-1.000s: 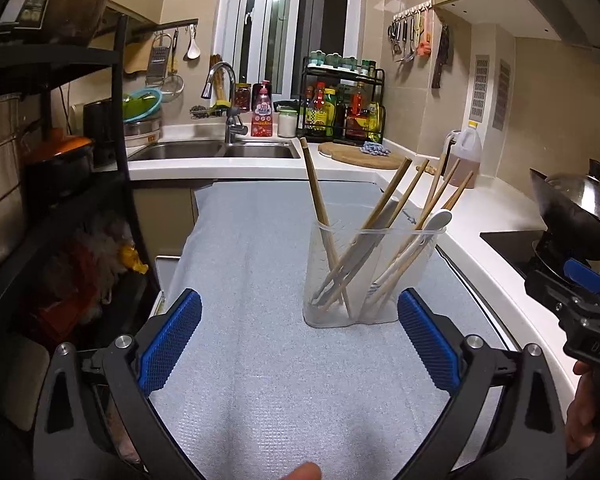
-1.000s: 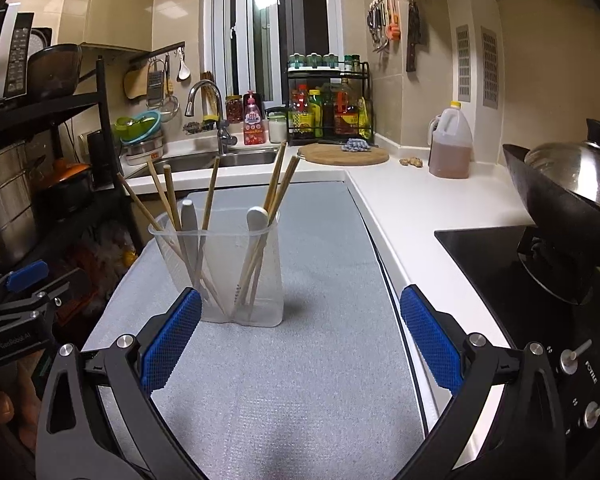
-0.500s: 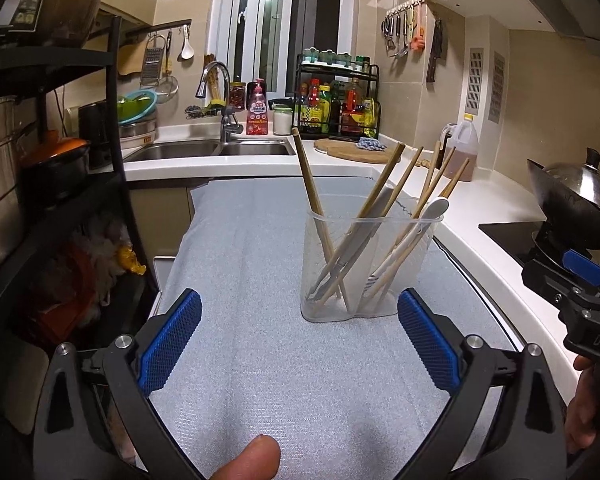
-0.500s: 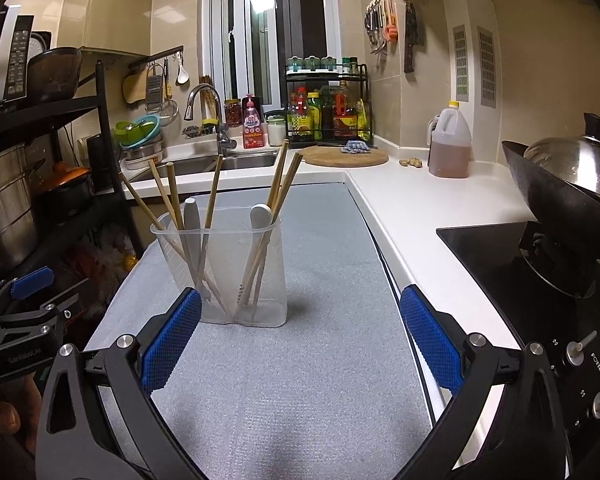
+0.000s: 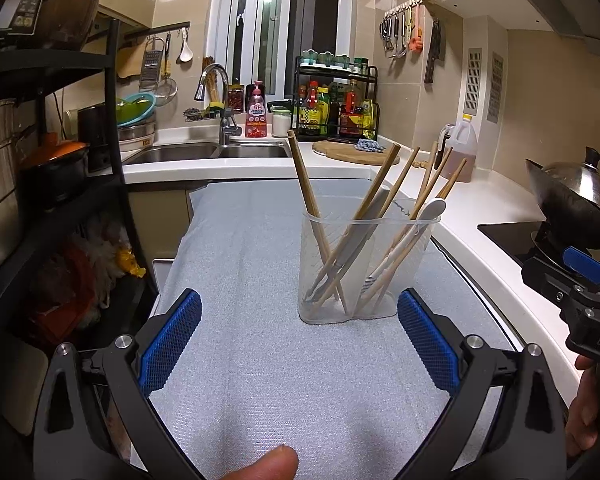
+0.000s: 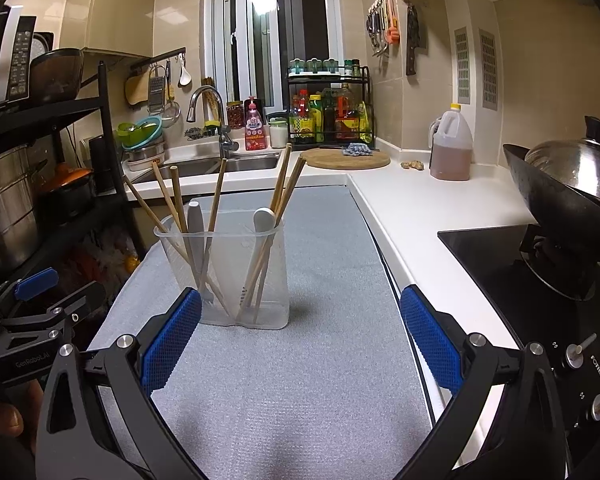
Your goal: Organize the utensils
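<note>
A clear plastic utensil holder (image 5: 364, 268) stands upright on the grey mat (image 5: 260, 360); it also shows in the right wrist view (image 6: 224, 276). It holds several wooden chopsticks (image 5: 306, 184), a grey-handled utensil (image 6: 195, 224) and a white spoon (image 6: 264, 218). My left gripper (image 5: 298, 336) is open and empty, short of the holder and slightly left of it. My right gripper (image 6: 300, 332) is open and empty, short of the holder and to its right. Each gripper appears at the edge of the other's view.
A black shelf rack (image 5: 40, 152) with pots stands at the left. A sink (image 5: 204, 152) and bottle rack (image 5: 336, 108) are at the back. A cooktop (image 6: 540, 280) with a wok (image 6: 568, 196) is at the right, with an oil jug (image 6: 452, 148) behind.
Both grippers have tilted and shifted slightly; the holder sits a little lower and nearer in both views. Nothing was grasped or released.
</note>
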